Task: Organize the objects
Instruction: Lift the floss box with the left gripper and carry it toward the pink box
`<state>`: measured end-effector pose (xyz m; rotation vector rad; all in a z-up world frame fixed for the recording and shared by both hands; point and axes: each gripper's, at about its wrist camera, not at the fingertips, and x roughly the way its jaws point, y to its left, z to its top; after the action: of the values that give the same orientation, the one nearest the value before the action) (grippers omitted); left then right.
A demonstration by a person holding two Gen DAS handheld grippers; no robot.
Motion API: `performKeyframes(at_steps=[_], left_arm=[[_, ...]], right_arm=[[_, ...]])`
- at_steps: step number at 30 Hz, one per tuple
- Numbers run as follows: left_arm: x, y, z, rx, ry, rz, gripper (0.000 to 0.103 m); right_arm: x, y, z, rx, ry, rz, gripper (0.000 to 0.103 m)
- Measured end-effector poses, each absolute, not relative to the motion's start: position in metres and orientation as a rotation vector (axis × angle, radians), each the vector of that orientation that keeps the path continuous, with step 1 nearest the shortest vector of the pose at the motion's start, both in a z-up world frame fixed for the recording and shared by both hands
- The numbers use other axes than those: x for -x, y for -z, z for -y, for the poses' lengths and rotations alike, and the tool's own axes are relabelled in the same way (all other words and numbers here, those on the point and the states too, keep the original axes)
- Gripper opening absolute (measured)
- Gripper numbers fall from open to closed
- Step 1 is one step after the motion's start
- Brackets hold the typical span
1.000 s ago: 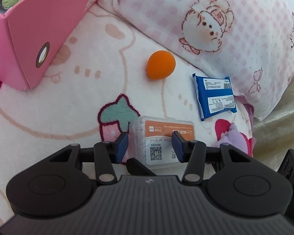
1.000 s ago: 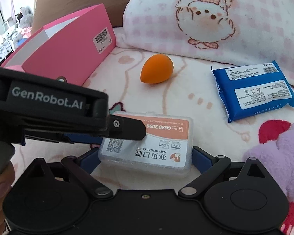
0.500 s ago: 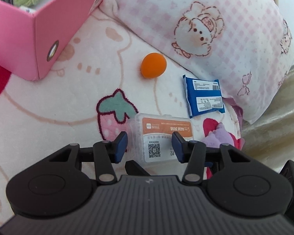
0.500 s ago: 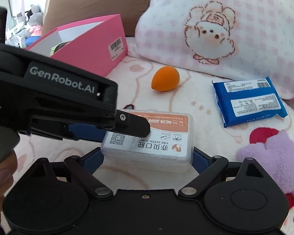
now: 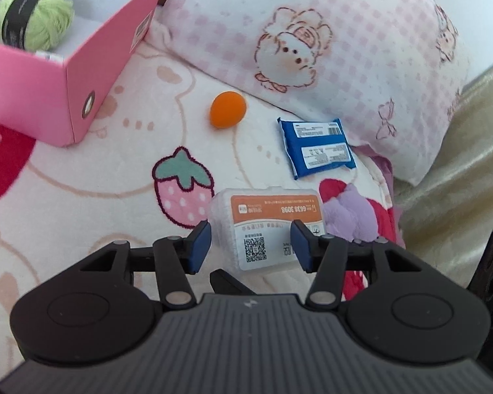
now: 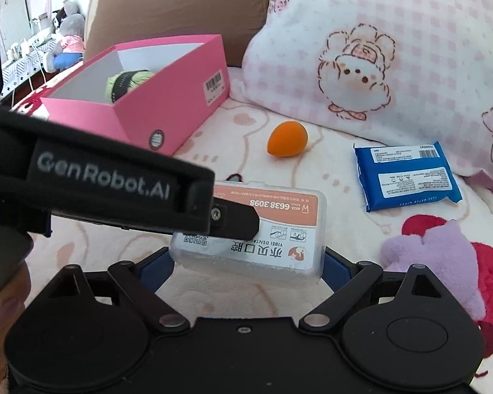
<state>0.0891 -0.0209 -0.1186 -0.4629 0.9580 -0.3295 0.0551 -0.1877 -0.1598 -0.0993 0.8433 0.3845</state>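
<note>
Clear plastic floss box with orange label [image 6: 253, 229] clamped lengthwise in right hand-held gripper [image 6: 246, 262]; left hand-held gripper [image 5: 248, 243] opening around it, pads clear; may slip onto bed short of pink cardboard box [image 6: 141, 105].

lifted: clear box [image 6: 256, 229] | left gripper [image 5: 249, 246] fingers opening off it

A blanket [image 5: 82, 197] was spread over the bed, and a pillow [image 5: 361, 49] was laid along its far edge. An open box [image 6: 167, 105] was set toward the far left corner, with a ball of yarn [image 5: 33, 19] placed in it. A sponge [image 5: 228, 110] was found between the box and the pillow, just before the pillow. To its right, a wipes packet [image 5: 318, 146] was laid against the pillow's near edge. Nearer than both, a plastic case [image 6: 263, 229] was held above the blanket. A plush toy [image 6: 437, 256] was seen to the right of the case, near the blanket's right edge.
</note>
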Motion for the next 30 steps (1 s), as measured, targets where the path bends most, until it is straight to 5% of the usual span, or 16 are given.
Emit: performKeyframes(at_steps=[30], left_arm=[[-0.005, 0.018, -0.017, 0.361, 0.302, -0.914, 0.051]], right_arm=[[0.015, 0.083, 0.154, 0.164, -0.514, -0.790, 0.095]])
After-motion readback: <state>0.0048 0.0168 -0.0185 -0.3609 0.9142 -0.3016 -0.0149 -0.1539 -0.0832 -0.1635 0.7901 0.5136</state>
